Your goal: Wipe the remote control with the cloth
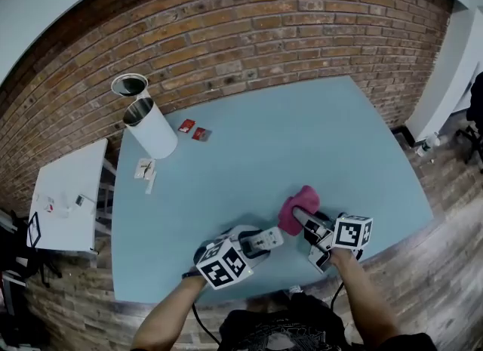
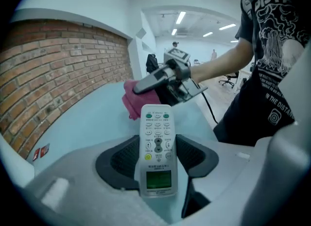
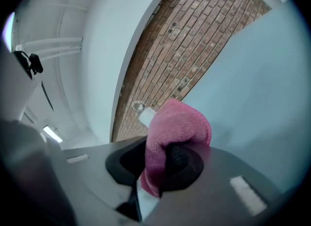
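Observation:
A white remote control (image 2: 156,142) with a small green screen stands upright between the pads of my left gripper (image 2: 158,158), which is shut on its lower half, above the front of the light blue table (image 1: 302,138). In the head view this left gripper (image 1: 273,238) is at the bottom centre. My right gripper (image 3: 158,164) is shut on a folded pink cloth (image 3: 177,128). The cloth (image 1: 296,206) sticks out past the fingertips, just right of the remote and a little apart from it. From the left gripper view, the right gripper (image 2: 165,77) and cloth (image 2: 132,101) hover beyond the remote's top.
A white cylinder (image 1: 155,127) and a metal-rimmed can (image 1: 130,84) stand at the table's far left, with two red packets (image 1: 193,129) beside them. A white side table (image 1: 68,195) stands at the left. The brick wall (image 1: 249,25) runs behind.

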Tool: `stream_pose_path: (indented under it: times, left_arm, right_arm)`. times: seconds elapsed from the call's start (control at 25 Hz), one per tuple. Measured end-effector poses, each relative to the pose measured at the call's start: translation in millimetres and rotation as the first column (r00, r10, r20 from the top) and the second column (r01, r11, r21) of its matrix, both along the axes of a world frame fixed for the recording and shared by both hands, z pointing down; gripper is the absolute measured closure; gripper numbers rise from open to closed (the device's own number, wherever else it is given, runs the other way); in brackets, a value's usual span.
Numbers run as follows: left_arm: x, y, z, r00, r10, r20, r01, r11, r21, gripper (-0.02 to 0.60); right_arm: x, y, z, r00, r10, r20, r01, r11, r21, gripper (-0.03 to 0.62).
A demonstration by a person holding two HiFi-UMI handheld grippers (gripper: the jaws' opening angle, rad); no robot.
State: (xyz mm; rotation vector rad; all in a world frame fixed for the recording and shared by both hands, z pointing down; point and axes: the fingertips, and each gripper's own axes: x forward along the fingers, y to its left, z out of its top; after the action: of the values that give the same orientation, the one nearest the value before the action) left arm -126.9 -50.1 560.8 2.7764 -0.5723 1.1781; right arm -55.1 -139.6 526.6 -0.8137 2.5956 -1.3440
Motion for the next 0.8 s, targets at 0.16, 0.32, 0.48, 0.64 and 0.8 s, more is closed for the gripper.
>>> stream_pose_path:
  times: [0.16, 0.32, 0.48, 0.64, 0.8]
  left_arm:
    - [-4, 3, 36, 0.991, 0.046, 0.126, -0.035, 0.995, -0.089, 0.342]
    - [-4, 8, 57, 0.972, 0.087, 0.217, -0.05, 0.984, -0.169, 0.341]
    - [-7, 10, 68, 0.956, 0.11, 0.272, -0.046, 0.972, -0.229, 0.341]
    - [-8, 13, 70, 0.946, 0.134, 0.296, -0.055, 0.964, -0.261, 0.336]
    - [-15, 11, 67, 0.936, 0.107, 0.334, -0.045, 0.981, -0.188, 0.31]
  right_arm:
    - [3, 9, -3, 1.0, 0.023, -0.012, -0.023, 0.999, 0.029, 0.533]
    - [9, 18, 0, 0.999, 0.04, -0.033, -0.039, 0.999, 0.038, 0.533]
    - [8, 22, -4, 0.998, 0.042, -0.043, -0.04, 0.998, 0.053, 0.533]
    - [-2, 30, -7, 0.997, 0.026, -0.07, -0.022, 0.998, 0.063, 0.533]
    - [-24, 38, -13, 0.994, -0.024, -0.104, 0.032, 0.996, 0.081, 0.533]
